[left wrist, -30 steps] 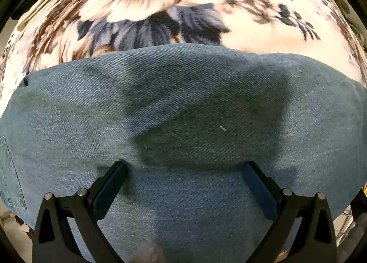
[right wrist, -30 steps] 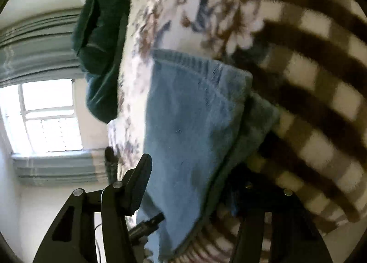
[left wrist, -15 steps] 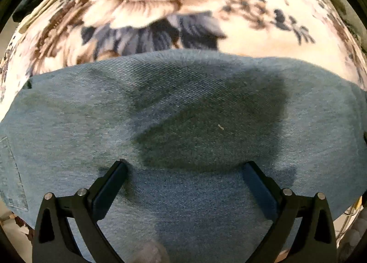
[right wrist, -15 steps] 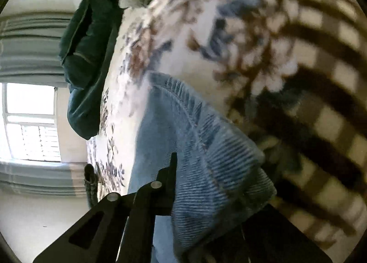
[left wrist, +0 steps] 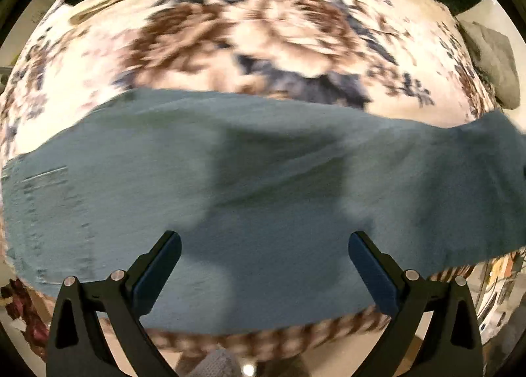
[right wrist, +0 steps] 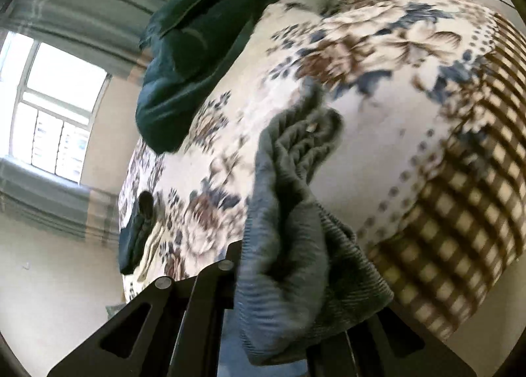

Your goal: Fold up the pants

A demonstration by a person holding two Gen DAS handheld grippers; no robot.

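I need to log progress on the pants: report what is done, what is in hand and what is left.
Done: the right gripper has shut on a bunched end of the jeans and holds it above the floral blanket.
In hand: that end hangs from the grip, while the left gripper is open over the flat denim, gripping nothing.
Left: no finished fold is visible; the held end must still be laid over and flattened.

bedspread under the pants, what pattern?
Cream bedspread with brown and blue flowers, checked brown border; right wrist view shows it best.
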